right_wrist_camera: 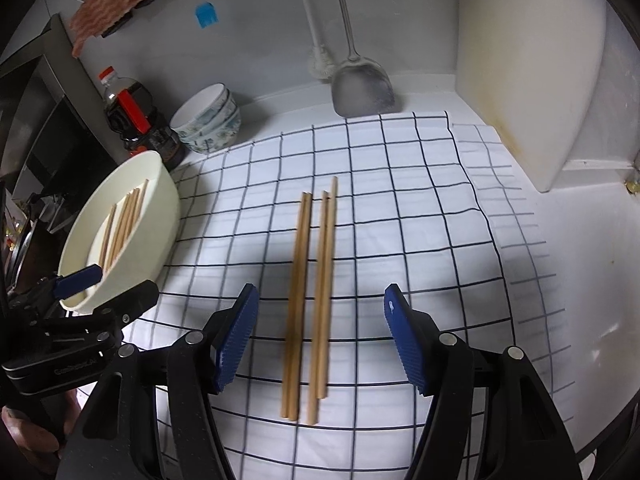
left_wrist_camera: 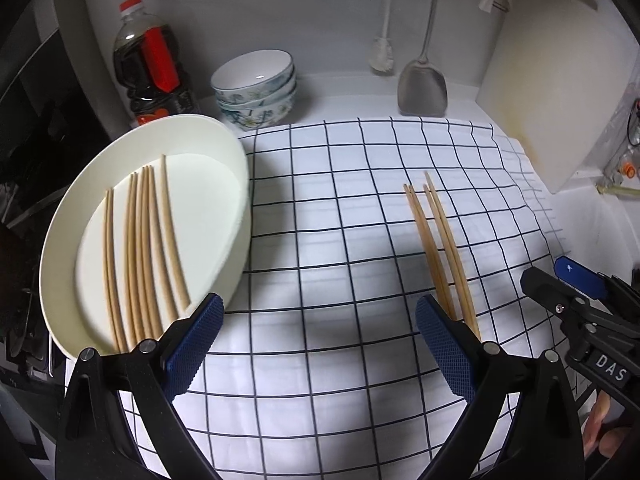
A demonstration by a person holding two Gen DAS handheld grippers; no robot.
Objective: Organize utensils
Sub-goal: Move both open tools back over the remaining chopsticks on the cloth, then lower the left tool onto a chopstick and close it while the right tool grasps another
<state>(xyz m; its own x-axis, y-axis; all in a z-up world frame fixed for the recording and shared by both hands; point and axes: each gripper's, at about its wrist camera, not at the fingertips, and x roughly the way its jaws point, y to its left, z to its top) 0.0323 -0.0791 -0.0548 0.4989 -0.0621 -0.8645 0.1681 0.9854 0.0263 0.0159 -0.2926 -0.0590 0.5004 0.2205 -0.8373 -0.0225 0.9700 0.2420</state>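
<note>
Left gripper (left_wrist_camera: 318, 344) spread wide, empty, above checked cloth (left_wrist_camera: 340, 208). Right gripper (right_wrist_camera: 320, 340) likewise spread wide, empty, poised over four loose chopsticks (right_wrist_camera: 310, 288) lying side by side on cloth. More chopsticks (left_wrist_camera: 140, 248) resting inside oval white dish (left_wrist_camera: 236, 184) at cloth's left edge. Stacked bowls (left_wrist_camera: 256, 88), sauce bottle (left_wrist_camera: 148, 68) behind dish.

The left gripper's fingers (left_wrist_camera: 444, 344) hide the near ends of the loose chopsticks (left_wrist_camera: 440, 248); spatula (right_wrist_camera: 362, 84) handle cut off.
</note>
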